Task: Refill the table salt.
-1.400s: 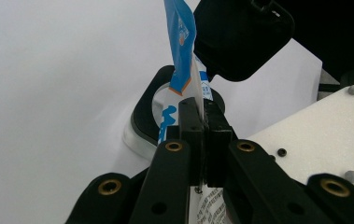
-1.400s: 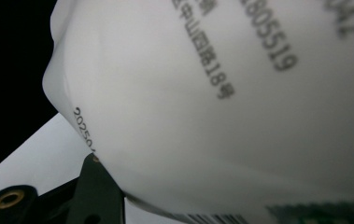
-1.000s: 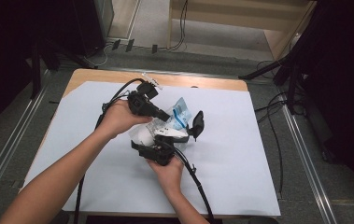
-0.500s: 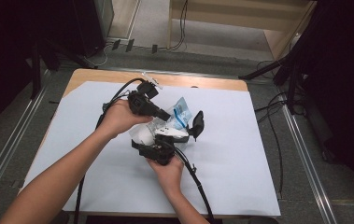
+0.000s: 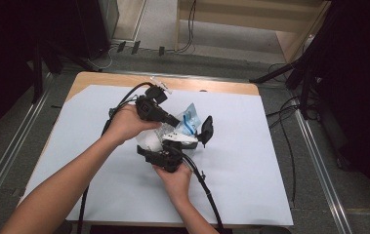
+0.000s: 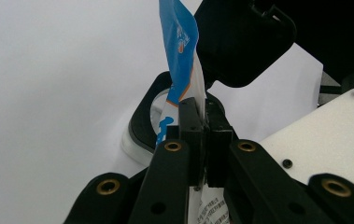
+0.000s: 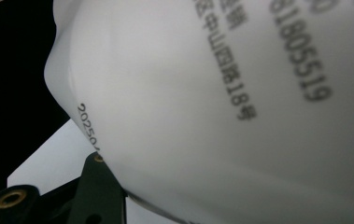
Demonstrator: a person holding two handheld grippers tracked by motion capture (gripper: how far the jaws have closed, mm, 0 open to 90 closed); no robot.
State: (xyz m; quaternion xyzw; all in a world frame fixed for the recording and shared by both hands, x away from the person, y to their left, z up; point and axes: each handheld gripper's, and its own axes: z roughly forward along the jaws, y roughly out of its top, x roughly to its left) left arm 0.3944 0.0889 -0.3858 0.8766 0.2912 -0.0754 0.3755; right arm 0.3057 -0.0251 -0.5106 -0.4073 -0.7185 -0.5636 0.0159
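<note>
Pinching the blue-and-white packet (image 6: 182, 60) edgewise, the left claw (image 6: 201, 122).

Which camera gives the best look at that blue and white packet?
The left gripper view: the blue and white packet stands clamped between the left gripper fingers. The high view shows it small; the right gripper view shows a blurred white printed surface.
</note>
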